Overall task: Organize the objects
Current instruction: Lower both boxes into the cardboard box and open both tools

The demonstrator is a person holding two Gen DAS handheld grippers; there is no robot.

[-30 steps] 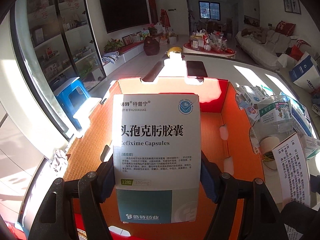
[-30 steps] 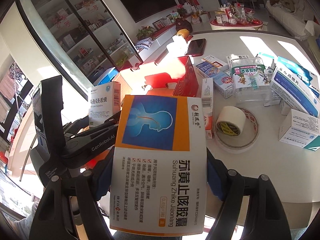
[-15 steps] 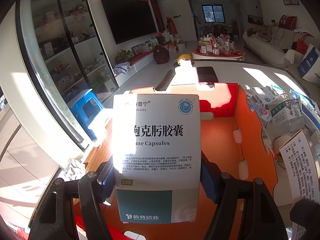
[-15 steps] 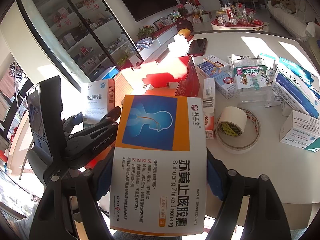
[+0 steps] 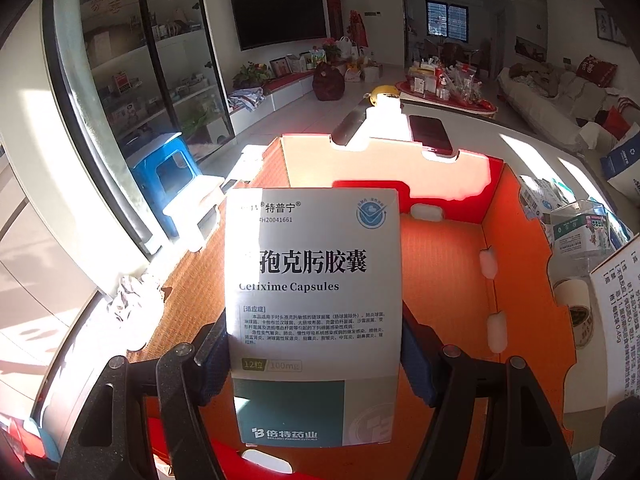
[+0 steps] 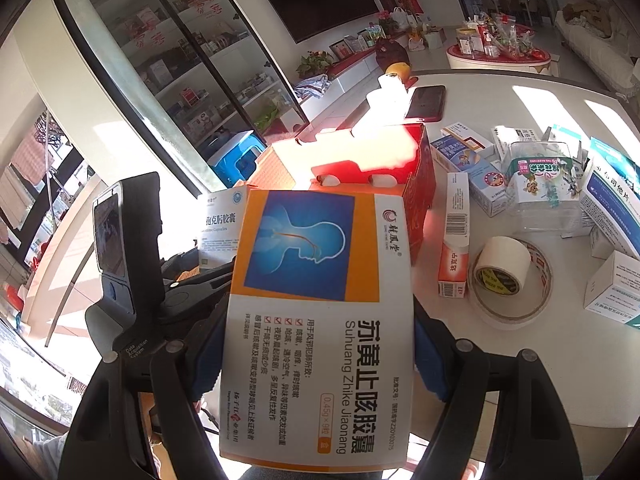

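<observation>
My left gripper (image 5: 314,356) is shut on a white Cefixime Capsules box (image 5: 314,300) and holds it above the open orange-red carton (image 5: 440,264). The carton's floor shows bare beyond the box. My right gripper (image 6: 320,356) is shut on an orange and white Suhuang Zhike box (image 6: 320,320), held at the near side of the carton (image 6: 420,184). In the right wrist view the left gripper and its white box (image 6: 218,228) are to the left, over the carton's near left part.
On the white table right of the carton lie a tape roll (image 6: 502,266), a red tube box (image 6: 454,240), a clear plastic tub (image 6: 540,184), several medicine boxes (image 6: 468,164) and a dark phone (image 6: 426,102). A blue stool (image 5: 164,176) stands on the floor at left.
My left gripper has risen and drawn back with the white box, so more of the carton and room shows. The right gripper has held nearly still.
</observation>
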